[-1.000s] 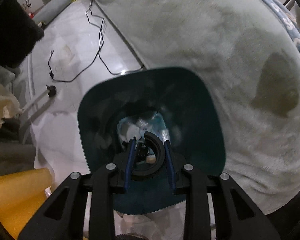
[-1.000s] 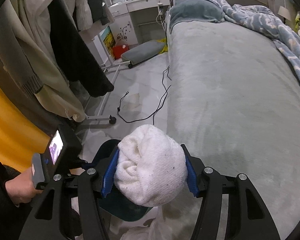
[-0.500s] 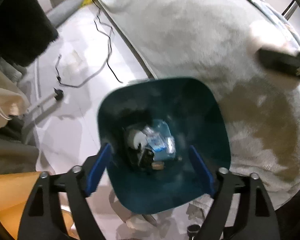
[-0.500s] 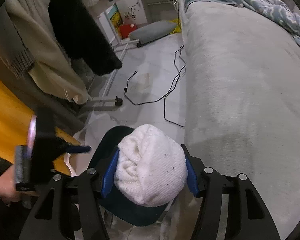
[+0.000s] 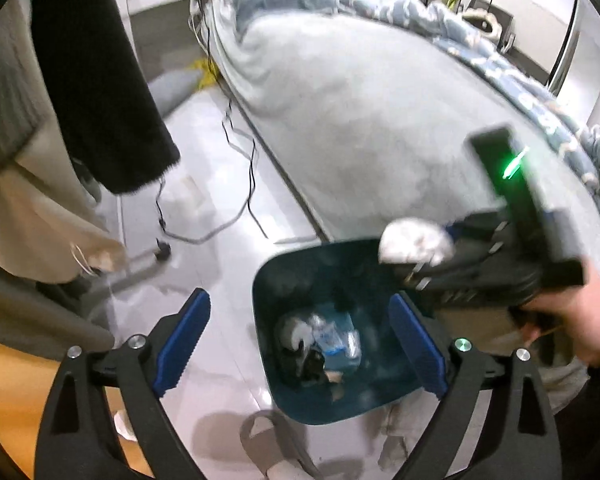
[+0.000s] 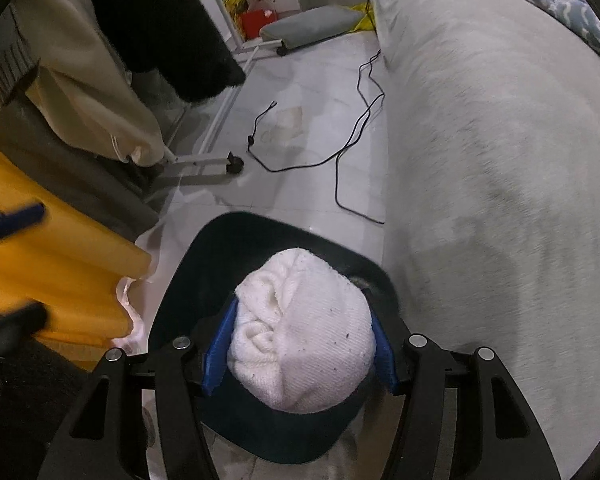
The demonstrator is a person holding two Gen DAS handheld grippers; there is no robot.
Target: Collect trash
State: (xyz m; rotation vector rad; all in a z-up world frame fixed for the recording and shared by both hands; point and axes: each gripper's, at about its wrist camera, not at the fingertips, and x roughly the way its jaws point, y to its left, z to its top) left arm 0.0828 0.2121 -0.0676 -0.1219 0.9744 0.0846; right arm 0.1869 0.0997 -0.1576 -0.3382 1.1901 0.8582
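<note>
Change, left tool: the left gripper (image 5: pixel 300 344), which pinched a black curved piece over the bin a second ago, now has its blue pads spread wide with nothing between them, and has pulled back and up so the room shows.
Change, right tool: the right gripper (image 6: pixel 298 350) has moved from beside the bed to directly above the bin opening, still pinching the cloth.
Change, bin view: the dark teal plastic waste bin (image 5: pixel 268 280) now sits lower right in the left view; the right tool enters that view from the right, held by a bare hand (image 5: pixel 572 320).
Count, grippers: two.
Count, bins: one.
Count, cloth bundles: one.
Count, cables on floor: two black cables (image 6: pixel 352 136), as far as can be told.
Task thing, look: rolled white terry cloth bundle (image 6: pixel 300 332), rounded, folds on its left side, small dark specks across the weave.
Task thing, place: clamped between the right tool's blue pads, above the bin's mouth (image 6: pixel 220 240), not inside it.
Bin contents: crumpled clear-and-blue plastic wrapper (image 5: pixel 336 336), dark scraps beside it; blurred.
Surroundings: grey plush bed cover (image 6: pixel 500 160) just right of the bin; pale tiled floor (image 5: pixel 204 184).
</note>
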